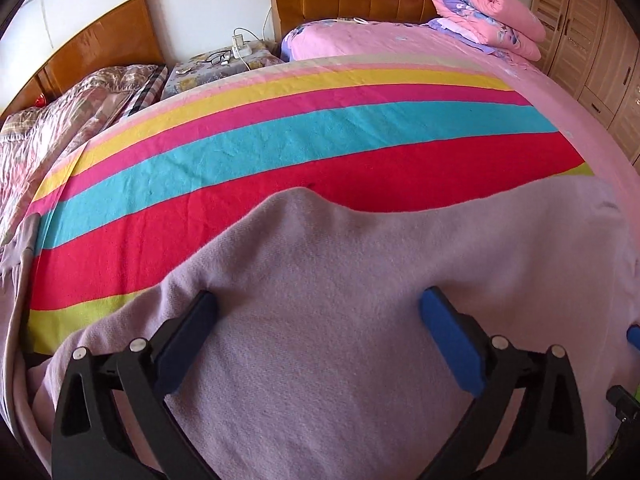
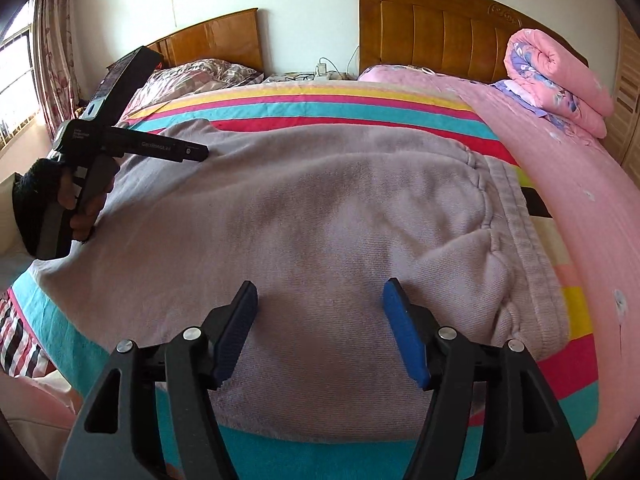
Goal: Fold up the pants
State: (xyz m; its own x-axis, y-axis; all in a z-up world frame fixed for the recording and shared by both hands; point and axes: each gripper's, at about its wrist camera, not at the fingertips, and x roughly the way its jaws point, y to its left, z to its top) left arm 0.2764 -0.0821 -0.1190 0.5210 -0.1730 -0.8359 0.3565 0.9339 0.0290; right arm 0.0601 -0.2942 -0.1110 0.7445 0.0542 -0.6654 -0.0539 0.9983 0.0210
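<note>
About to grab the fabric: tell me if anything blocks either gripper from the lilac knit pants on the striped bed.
Nothing visible does. The left gripper and right gripper are both open directly over the lilac knit pants.

Home bedroom, two beds (image 2: 560, 200) (wooden headboards (image 2: 440, 28)), wardrobe (image 1: 580, 20)

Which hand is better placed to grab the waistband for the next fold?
Probably the right. The right gripper hangs open over the pants with the waistband just to its right. The left gripper, also open, is over plain cloth near the other end, with no waistband in its view.
</note>
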